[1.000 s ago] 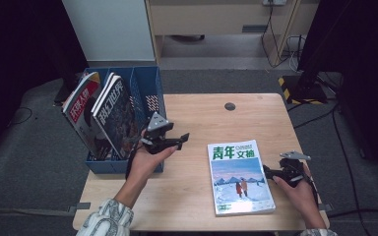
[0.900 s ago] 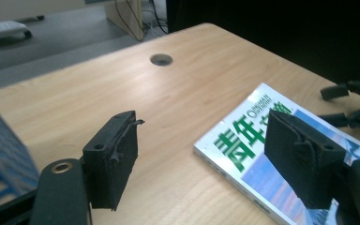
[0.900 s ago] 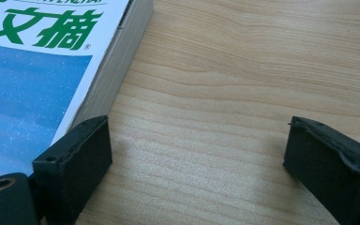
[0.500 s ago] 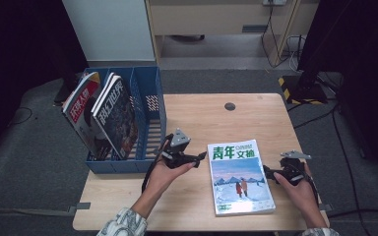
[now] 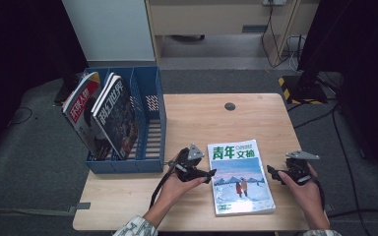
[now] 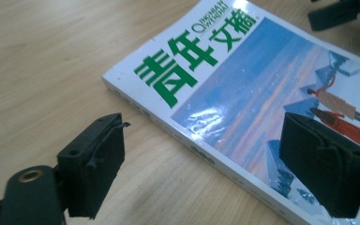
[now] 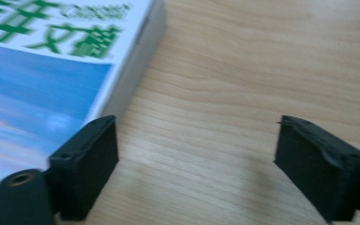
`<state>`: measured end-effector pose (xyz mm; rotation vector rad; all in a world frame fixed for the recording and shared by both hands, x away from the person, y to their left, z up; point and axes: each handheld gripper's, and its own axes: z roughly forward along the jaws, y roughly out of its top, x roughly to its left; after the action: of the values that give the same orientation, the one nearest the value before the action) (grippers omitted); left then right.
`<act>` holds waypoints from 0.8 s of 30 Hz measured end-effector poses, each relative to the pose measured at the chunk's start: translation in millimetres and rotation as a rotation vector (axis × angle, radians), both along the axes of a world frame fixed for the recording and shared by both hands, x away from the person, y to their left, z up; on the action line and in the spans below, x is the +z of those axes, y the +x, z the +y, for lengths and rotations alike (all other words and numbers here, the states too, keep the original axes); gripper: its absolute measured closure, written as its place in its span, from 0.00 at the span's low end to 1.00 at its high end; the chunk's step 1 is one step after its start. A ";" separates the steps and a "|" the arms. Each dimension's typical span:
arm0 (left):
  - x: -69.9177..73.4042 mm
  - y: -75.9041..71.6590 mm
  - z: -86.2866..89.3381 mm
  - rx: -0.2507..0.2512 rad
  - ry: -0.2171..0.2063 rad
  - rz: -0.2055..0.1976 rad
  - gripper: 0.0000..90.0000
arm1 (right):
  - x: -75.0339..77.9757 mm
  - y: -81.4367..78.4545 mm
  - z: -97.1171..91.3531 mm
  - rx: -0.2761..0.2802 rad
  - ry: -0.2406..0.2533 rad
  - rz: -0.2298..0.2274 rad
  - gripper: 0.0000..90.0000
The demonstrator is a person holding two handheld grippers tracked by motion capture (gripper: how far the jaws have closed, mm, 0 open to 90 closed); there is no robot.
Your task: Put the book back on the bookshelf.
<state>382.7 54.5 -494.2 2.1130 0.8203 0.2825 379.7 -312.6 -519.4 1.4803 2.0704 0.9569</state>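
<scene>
Magazine [image 5: 241, 178] with green lettering and a snowy cover picture lies flat on the wooden table [image 5: 197, 118], near the front edge and right of the middle, with a gripper at each long side. Left gripper [image 5: 202, 173] sits just beside its left edge, its jaws having just been opening and now spread wide astride that edge without pressing it, while the right gripper [image 5: 274, 173] rests just off the right edge, its jaws having just been closing yet standing apart over bare wood. Further left, a blue file rack [image 5: 150, 147] at the table's edge holds two upright magazines [image 5: 101, 115].
</scene>
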 end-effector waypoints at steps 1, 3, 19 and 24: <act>-2.2 -1.0 -1.7 -0.006 0.005 0.008 0.17 | 2.3 -1.0 1.6 0.017 0.006 -0.008 0.19; -5.7 -3.2 -5.0 -0.013 0.016 0.016 0.17 | 4.3 -2.7 6.9 0.055 0.027 -0.006 0.21; -28.2 -11.4 -20.0 -0.071 0.043 0.120 0.16 | -3.4 -8.0 33.2 0.288 0.097 0.098 0.12; -29.4 -11.5 -20.8 -0.069 0.033 0.131 0.15 | -7.5 -5.9 36.9 0.333 0.102 0.106 0.13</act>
<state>371.3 33.6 -523.7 2.2044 0.8206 0.1230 373.8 -275.7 -526.9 1.2816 2.4298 1.1434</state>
